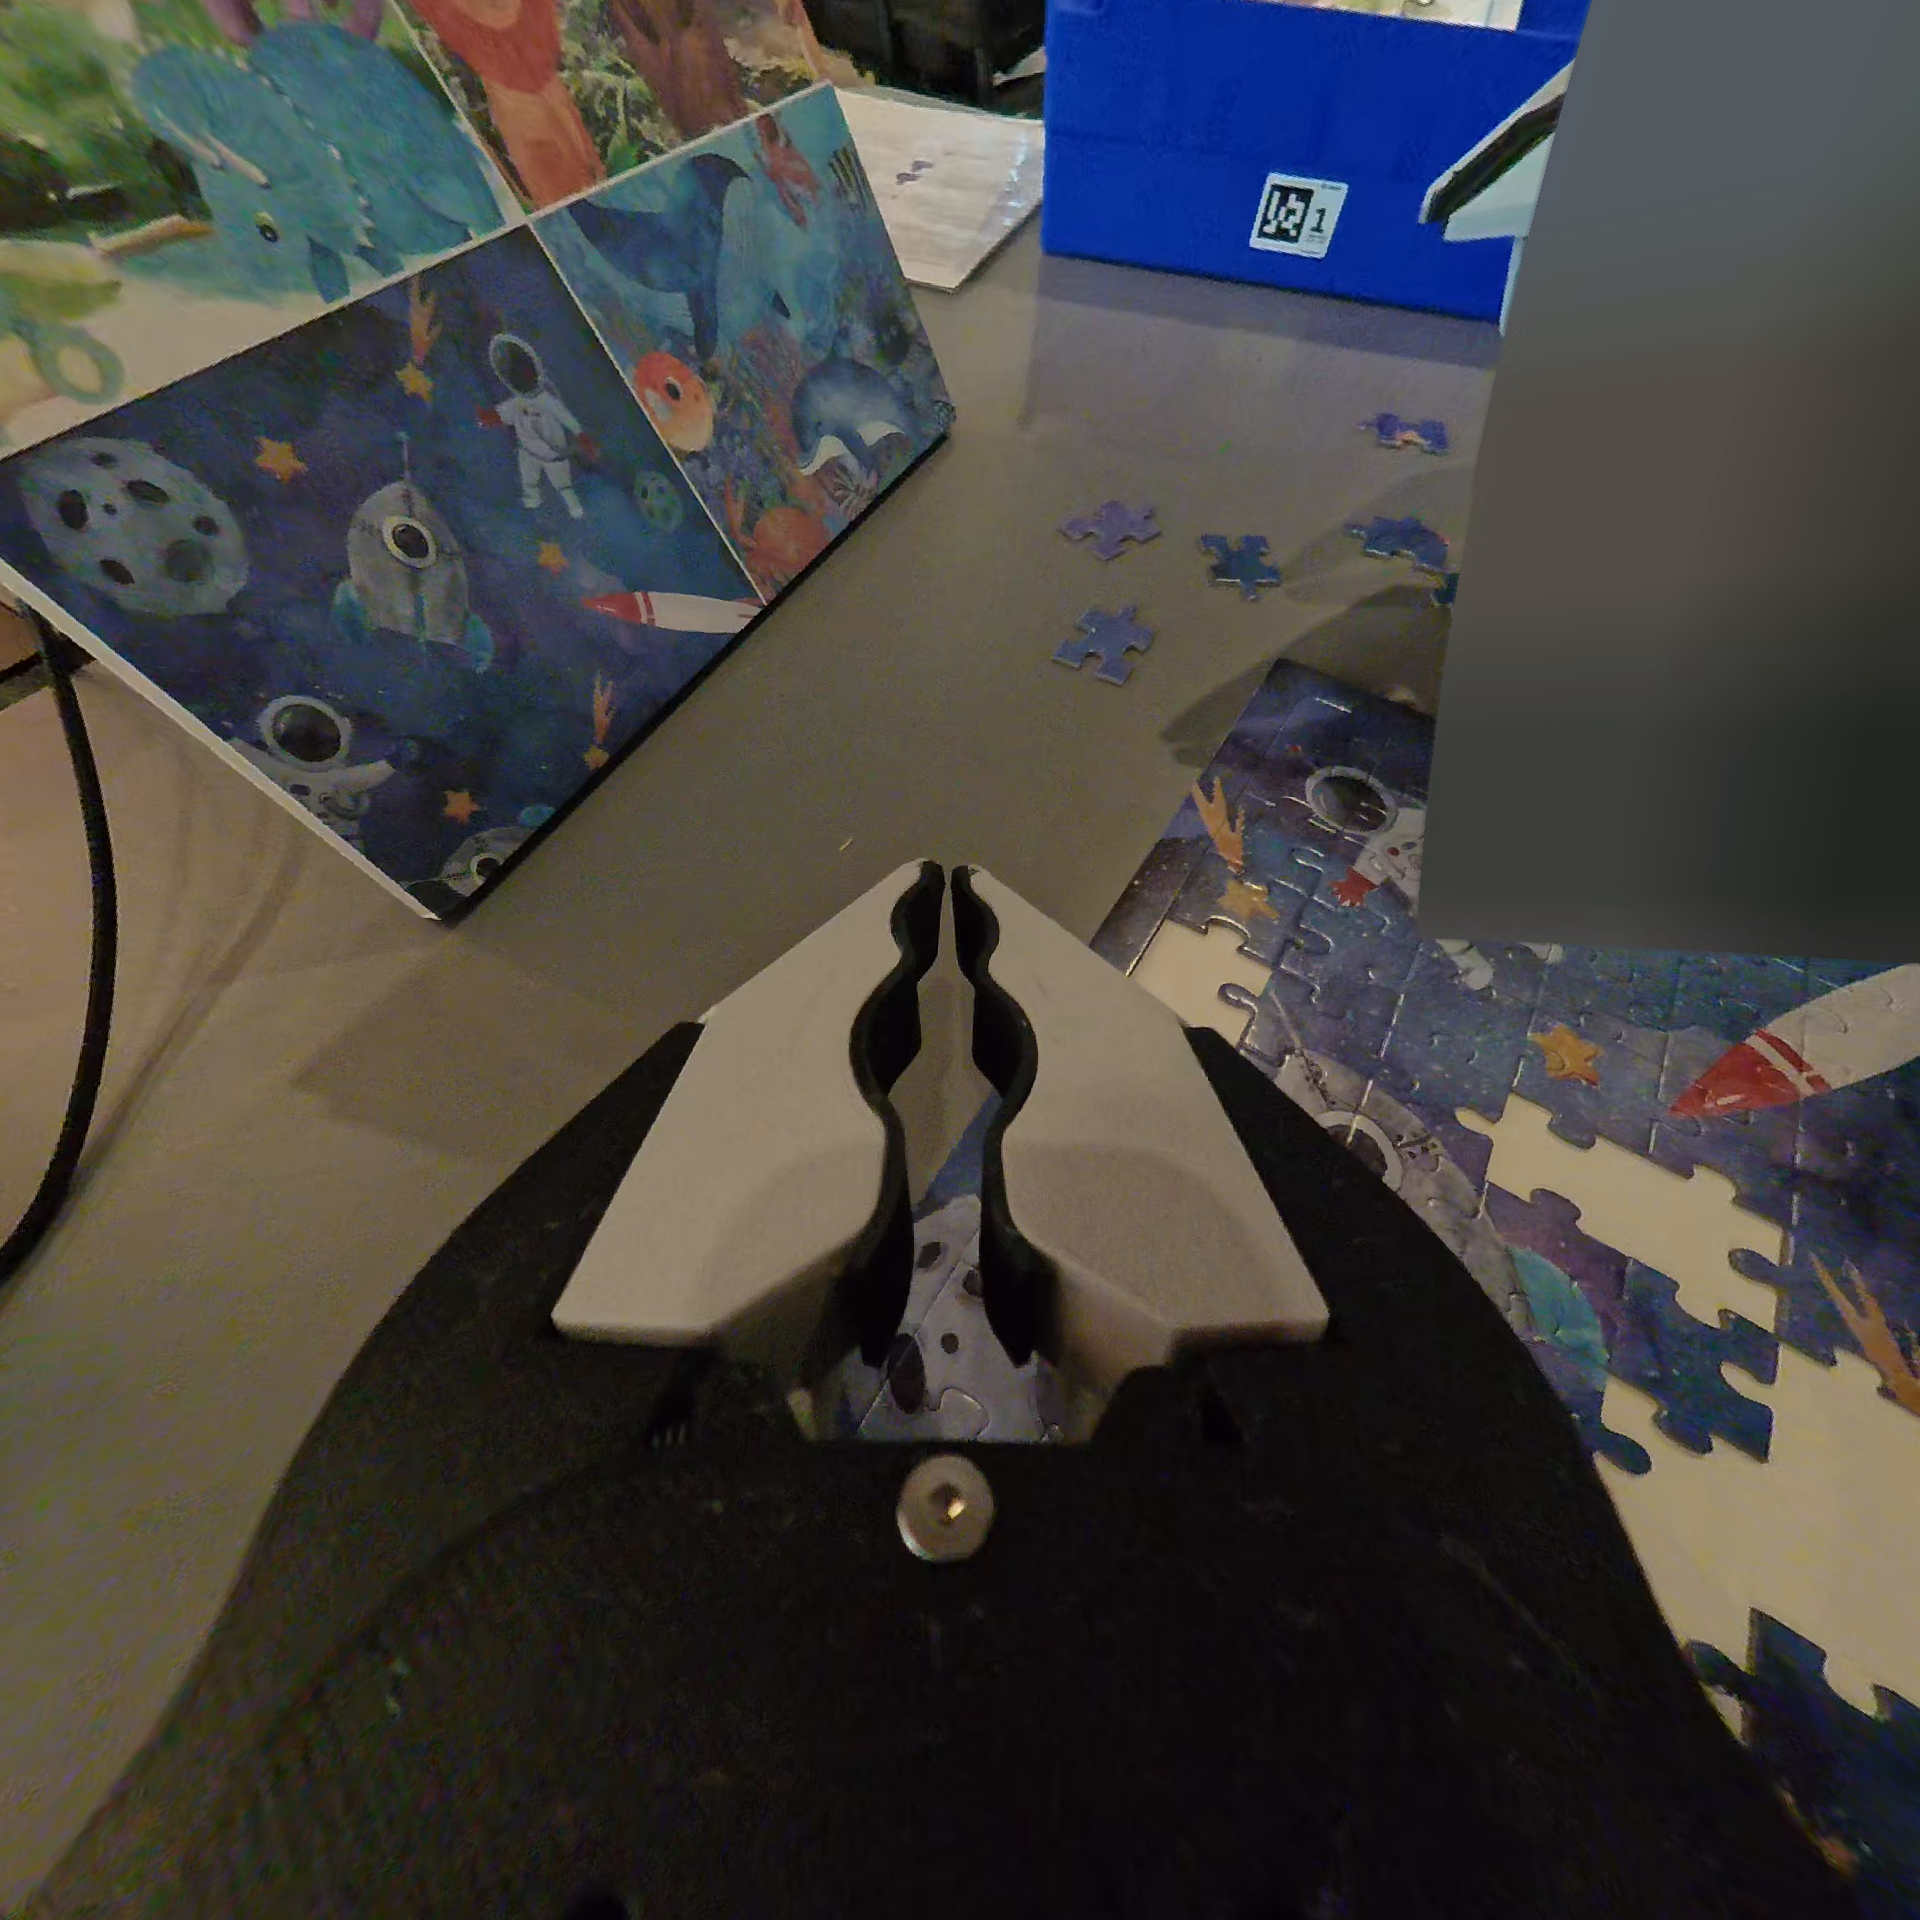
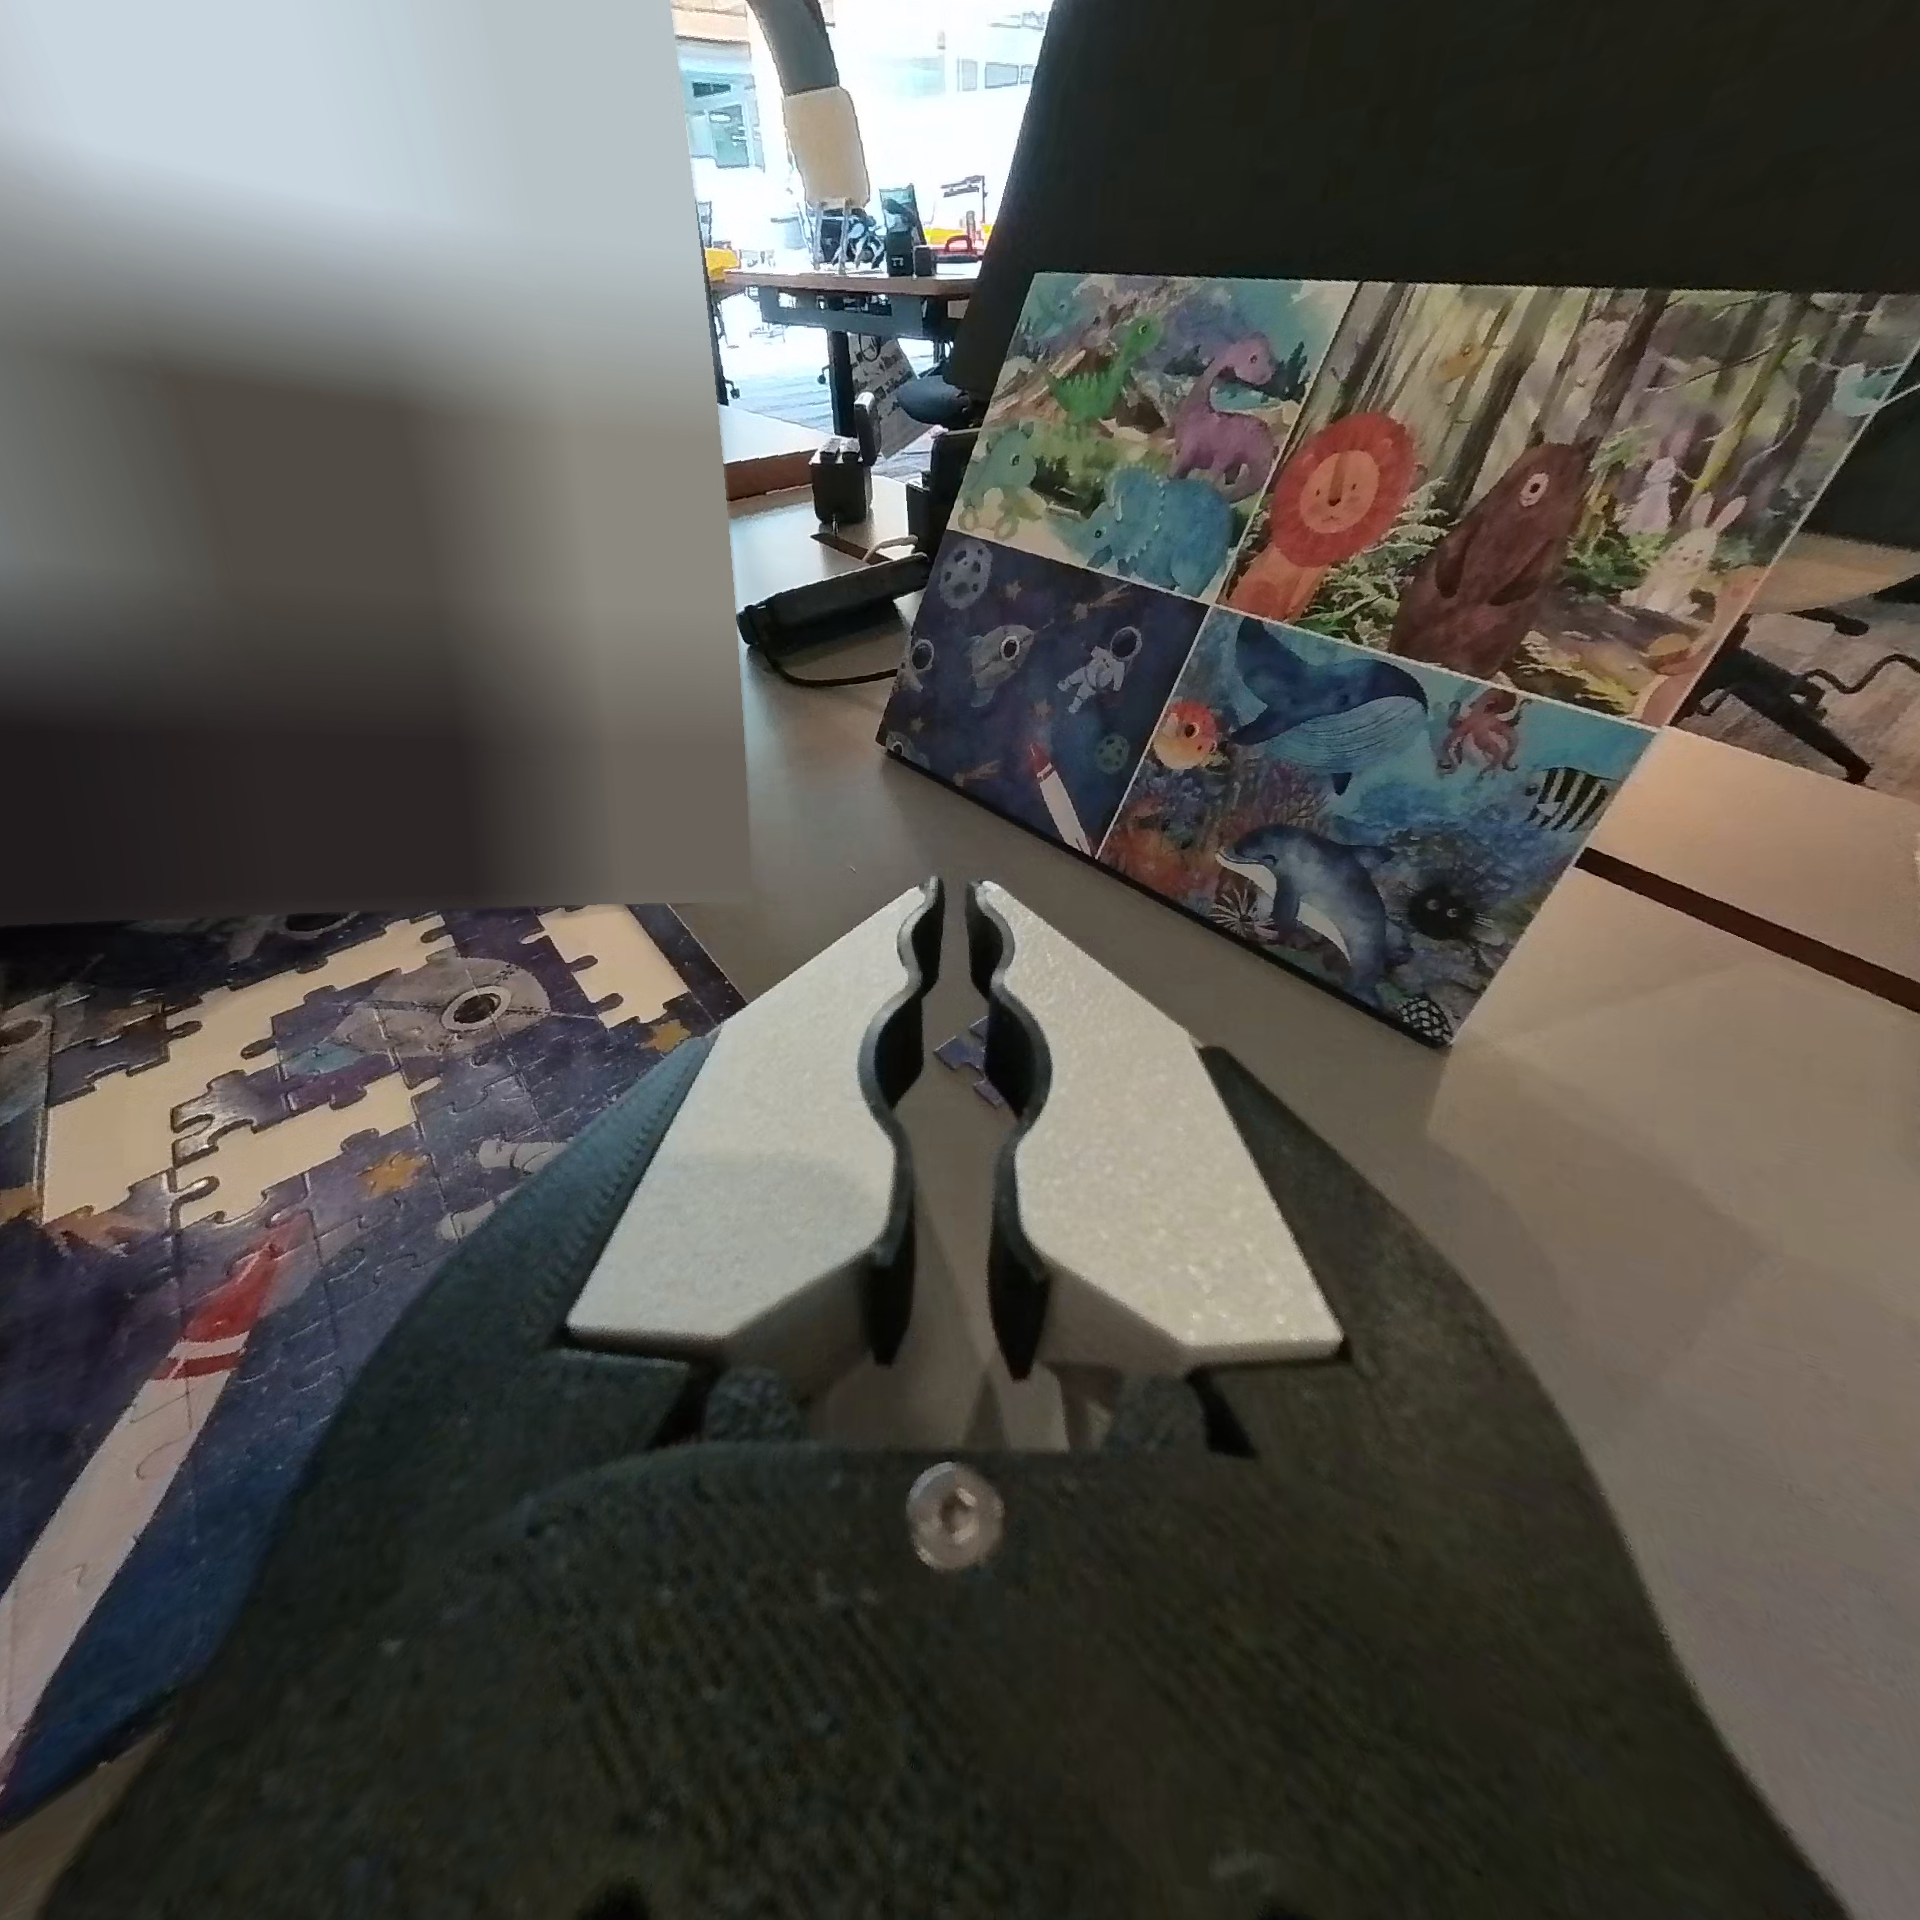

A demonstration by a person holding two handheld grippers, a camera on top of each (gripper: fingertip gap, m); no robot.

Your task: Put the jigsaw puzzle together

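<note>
On the grey table (image 1: 883, 727) your left gripper (image 1: 948, 883) sat pressed together and empty beside the half-built puzzle (image 1: 1455, 1060), your right gripper (image 2: 954, 899) seemingly pinching a piece (image 2: 961, 1055) that could slip.

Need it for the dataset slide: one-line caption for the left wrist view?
Left gripper, shut and empty, above the part-built space jigsaw; loose pieces and the propped picture board beyond.
</note>
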